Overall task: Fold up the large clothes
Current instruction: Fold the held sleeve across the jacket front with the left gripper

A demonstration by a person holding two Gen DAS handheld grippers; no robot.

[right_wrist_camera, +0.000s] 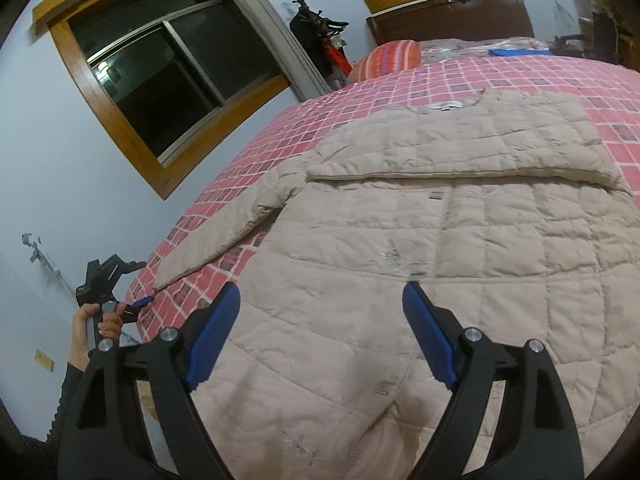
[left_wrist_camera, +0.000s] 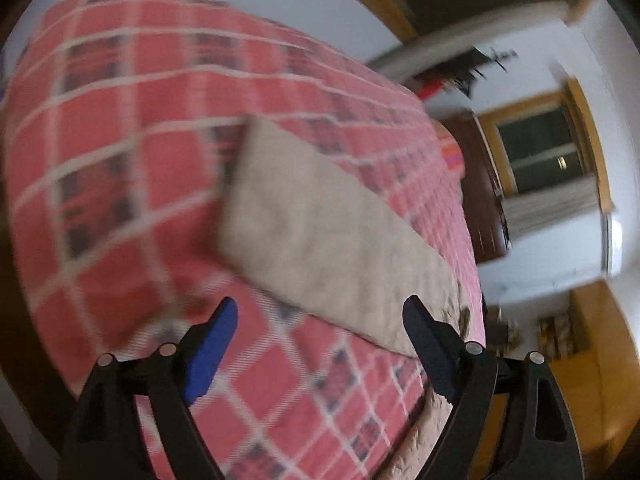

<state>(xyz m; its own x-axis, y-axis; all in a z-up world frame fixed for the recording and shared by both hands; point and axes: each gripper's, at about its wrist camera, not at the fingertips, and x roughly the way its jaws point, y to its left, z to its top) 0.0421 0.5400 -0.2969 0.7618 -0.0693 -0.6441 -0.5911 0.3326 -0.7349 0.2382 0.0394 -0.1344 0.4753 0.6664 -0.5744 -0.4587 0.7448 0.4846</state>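
A beige quilted jacket (right_wrist_camera: pixel 460 232) lies spread on a bed with a pink checked sheet (right_wrist_camera: pixel 400 88). One sleeve is folded across its chest (right_wrist_camera: pixel 460 148); the other sleeve (right_wrist_camera: pixel 224 232) stretches out to the left. In the blurred left wrist view that outstretched sleeve (left_wrist_camera: pixel 320 228) lies ahead of my left gripper (left_wrist_camera: pixel 320 316), which is open and holds nothing. The left gripper (right_wrist_camera: pixel 136 302) also shows at the bed's left edge, held by a hand, near the cuff. My right gripper (right_wrist_camera: pixel 322 300) is open above the jacket's lower body, with nothing between its blue pads.
A striped orange pillow (right_wrist_camera: pixel 390 60) and a dark headboard (right_wrist_camera: pixel 448 20) are at the bed's far end. A coat rack (right_wrist_camera: pixel 316 28) stands by the wall between two wood-framed windows (right_wrist_camera: pixel 168 64). A blue item (right_wrist_camera: pixel 516 52) lies on the far bed.
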